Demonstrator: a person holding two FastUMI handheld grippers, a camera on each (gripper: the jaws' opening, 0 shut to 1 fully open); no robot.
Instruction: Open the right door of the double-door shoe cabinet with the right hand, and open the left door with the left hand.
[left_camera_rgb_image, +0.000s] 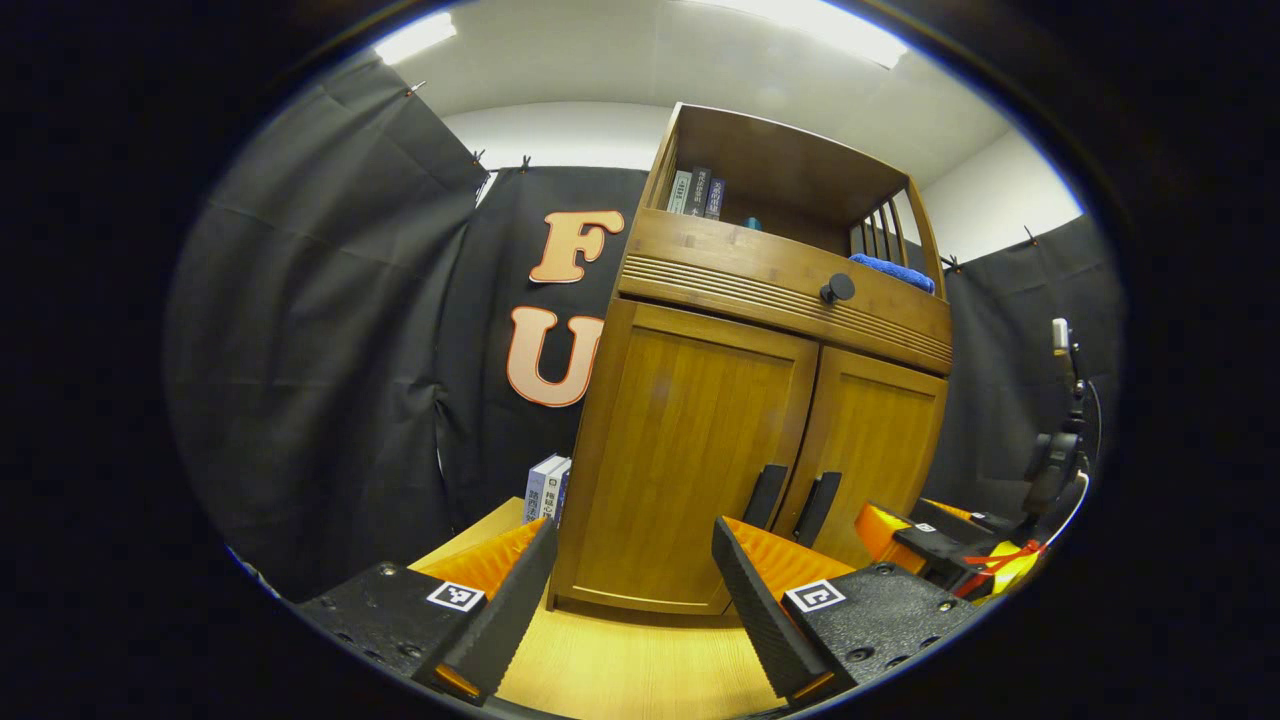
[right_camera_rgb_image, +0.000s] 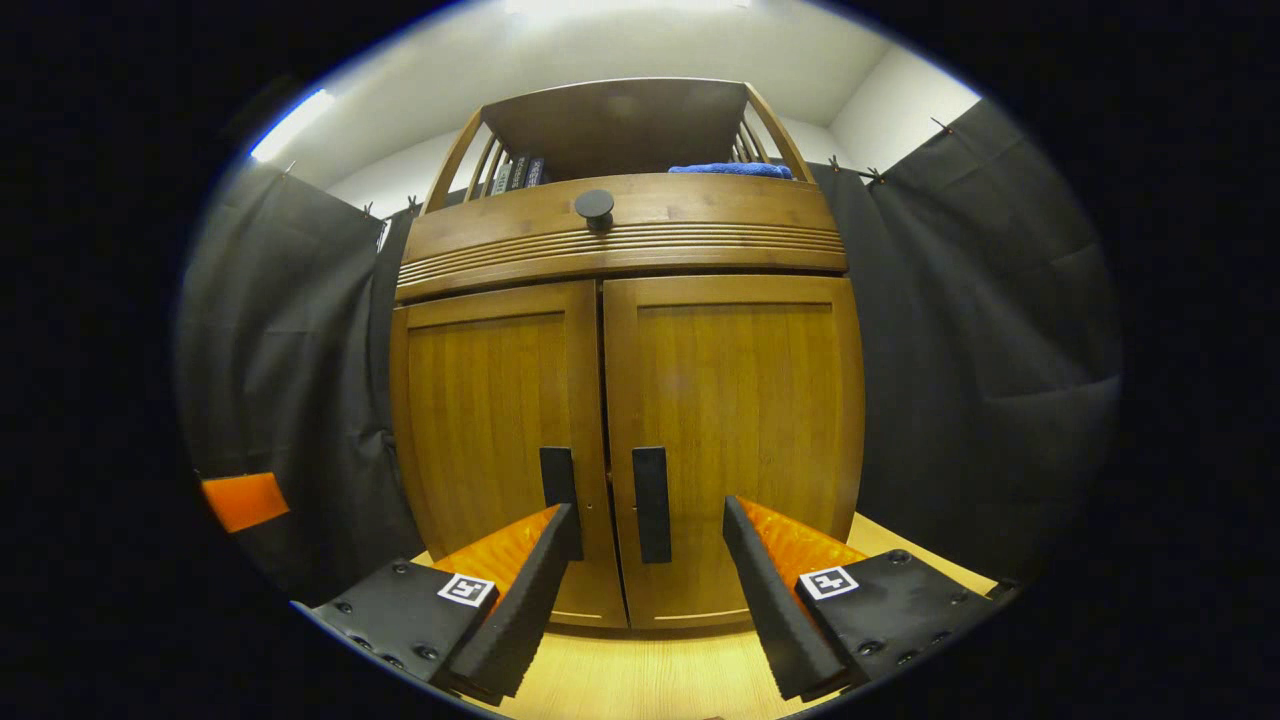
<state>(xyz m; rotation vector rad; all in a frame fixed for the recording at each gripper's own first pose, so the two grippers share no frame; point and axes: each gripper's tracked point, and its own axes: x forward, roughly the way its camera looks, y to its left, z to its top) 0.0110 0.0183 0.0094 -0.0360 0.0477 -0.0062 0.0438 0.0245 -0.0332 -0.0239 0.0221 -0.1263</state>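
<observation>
The wooden shoe cabinet (right_camera_rgb_image: 620, 240) stands straight ahead with both doors shut. In the right gripper view the right door (right_camera_rgb_image: 740, 400) has a dark vertical handle (right_camera_rgb_image: 651, 503), and the left door (right_camera_rgb_image: 480, 420) has its own handle (right_camera_rgb_image: 558, 478). My right gripper (right_camera_rgb_image: 650, 520) is open, and the right door's handle shows between its fingers, a little beyond the tips. In the left gripper view my left gripper (left_camera_rgb_image: 635, 540) is open in front of the left door (left_camera_rgb_image: 680, 450), left of the handles (left_camera_rgb_image: 765, 495). The right gripper (left_camera_rgb_image: 915, 535) shows low at the right there.
The cabinet rests on a light wooden surface (left_camera_rgb_image: 640, 660). A drawer with a round knob (right_camera_rgb_image: 594, 205) sits above the doors, under a shelf with books (left_camera_rgb_image: 697, 190) and a blue cloth (left_camera_rgb_image: 893, 270). More books (left_camera_rgb_image: 547, 488) lean left of the cabinet; a stand (left_camera_rgb_image: 1060, 440) is at the right.
</observation>
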